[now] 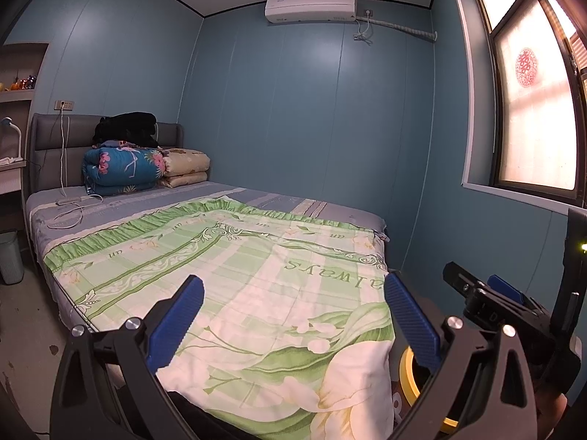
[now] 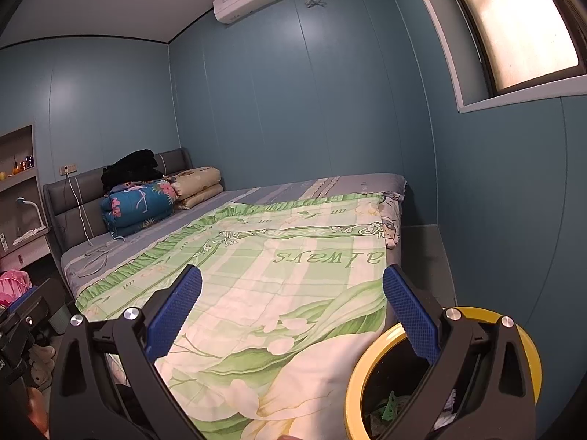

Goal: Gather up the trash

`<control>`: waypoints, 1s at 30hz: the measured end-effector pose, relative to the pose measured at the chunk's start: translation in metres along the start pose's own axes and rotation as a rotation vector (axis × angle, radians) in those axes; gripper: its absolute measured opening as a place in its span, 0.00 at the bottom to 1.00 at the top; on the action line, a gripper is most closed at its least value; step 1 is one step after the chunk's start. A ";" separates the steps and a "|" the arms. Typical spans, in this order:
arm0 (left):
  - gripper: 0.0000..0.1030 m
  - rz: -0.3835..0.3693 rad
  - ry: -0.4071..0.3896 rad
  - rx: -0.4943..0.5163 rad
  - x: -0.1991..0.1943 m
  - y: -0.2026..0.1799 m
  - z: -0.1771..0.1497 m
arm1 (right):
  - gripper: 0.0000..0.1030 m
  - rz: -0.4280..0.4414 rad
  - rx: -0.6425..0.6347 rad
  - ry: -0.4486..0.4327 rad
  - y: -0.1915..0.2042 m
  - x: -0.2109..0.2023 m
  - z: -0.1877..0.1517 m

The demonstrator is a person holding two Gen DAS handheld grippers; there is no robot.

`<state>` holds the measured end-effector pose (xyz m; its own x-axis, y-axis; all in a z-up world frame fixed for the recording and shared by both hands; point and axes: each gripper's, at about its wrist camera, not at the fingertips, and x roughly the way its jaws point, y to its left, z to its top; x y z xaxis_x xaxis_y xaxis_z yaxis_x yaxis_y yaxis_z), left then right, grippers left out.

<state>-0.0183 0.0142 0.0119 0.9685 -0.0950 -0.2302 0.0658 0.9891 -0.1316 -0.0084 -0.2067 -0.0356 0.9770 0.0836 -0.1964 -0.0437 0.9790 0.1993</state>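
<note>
A trash bin with a yellow rim [image 2: 361, 363] stands on the floor at the foot corner of the bed, low right in the right wrist view. It holds a green scrap [image 2: 389, 409] and some white paper. My right gripper [image 2: 291, 304] is open just above and left of the bin, with nothing between its blue pads [image 2: 409, 315]. My left gripper [image 1: 293, 308] is open too and hovers empty over the foot of the bed. In the left wrist view the bin's rim [image 1: 406, 368] peeks out behind the right finger.
The bed carries a green and white quilt [image 1: 256, 256], folded quilts [image 1: 124, 168], black clothes and a white cable [image 1: 69, 212]. A pale green basket [image 1: 9, 256] stands on the floor at the left. Shelves and a desk lamp are at the far left, blue walls close on the right.
</note>
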 end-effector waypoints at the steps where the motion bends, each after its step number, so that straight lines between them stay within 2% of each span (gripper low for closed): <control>1: 0.92 -0.001 0.000 0.000 0.000 0.000 0.000 | 0.92 -0.001 -0.001 0.000 0.000 0.000 0.000; 30: 0.92 -0.010 0.017 0.000 0.003 -0.002 -0.004 | 0.92 -0.008 0.008 0.017 -0.001 0.003 -0.004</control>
<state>-0.0167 0.0117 0.0080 0.9637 -0.1064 -0.2450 0.0751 0.9881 -0.1339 -0.0062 -0.2067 -0.0406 0.9737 0.0793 -0.2138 -0.0345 0.9781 0.2055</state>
